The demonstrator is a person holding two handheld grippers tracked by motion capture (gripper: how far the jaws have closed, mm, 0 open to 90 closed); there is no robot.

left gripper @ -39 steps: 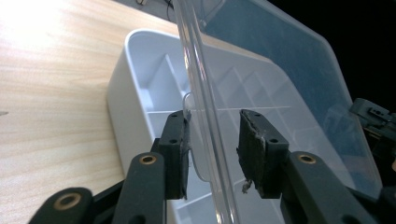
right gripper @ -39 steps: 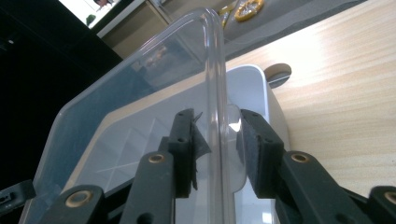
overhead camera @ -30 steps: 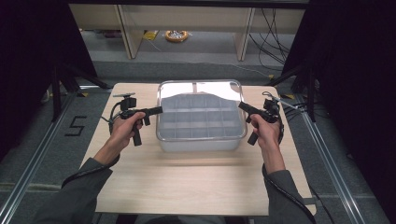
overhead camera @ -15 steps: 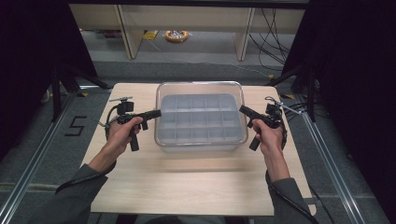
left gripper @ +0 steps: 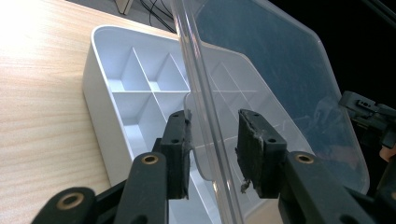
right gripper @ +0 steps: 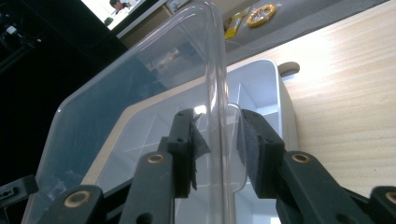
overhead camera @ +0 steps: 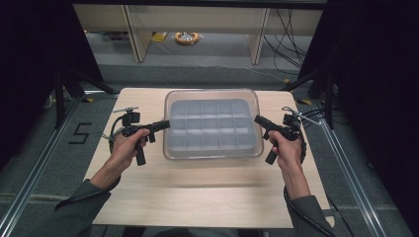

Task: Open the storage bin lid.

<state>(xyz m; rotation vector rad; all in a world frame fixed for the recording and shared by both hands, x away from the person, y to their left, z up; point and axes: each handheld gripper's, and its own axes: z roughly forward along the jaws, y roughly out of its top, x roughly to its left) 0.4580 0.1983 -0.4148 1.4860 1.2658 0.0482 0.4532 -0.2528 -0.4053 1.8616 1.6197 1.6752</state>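
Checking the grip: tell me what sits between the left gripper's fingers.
The rim of the clear plastic lid runs between the left gripper fingers, over the white divided tray, in the left gripper view.

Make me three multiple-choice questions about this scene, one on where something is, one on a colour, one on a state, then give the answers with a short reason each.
1. Where is the clear plastic lid?
A. Over the white divided tray
B. On the floor
C. At the table's near edge

2. What colour is the compartment tray beneath the lid?
A. Red
B. White
C. Black

3. How do the jaws of the left gripper stand?
A. Pressed flat together with nothing between
B. Apart, with the lid's edge running between them
C. Shut on a cable

Answers:
1. A, since the high view shows the lid covering the tray in the middle of the wooden table.
2. B, since the left gripper view shows white walls and dividers.
3. B, since the left gripper view shows a gap with the lid's rim in it; the right gripper straddles the opposite rim likewise.
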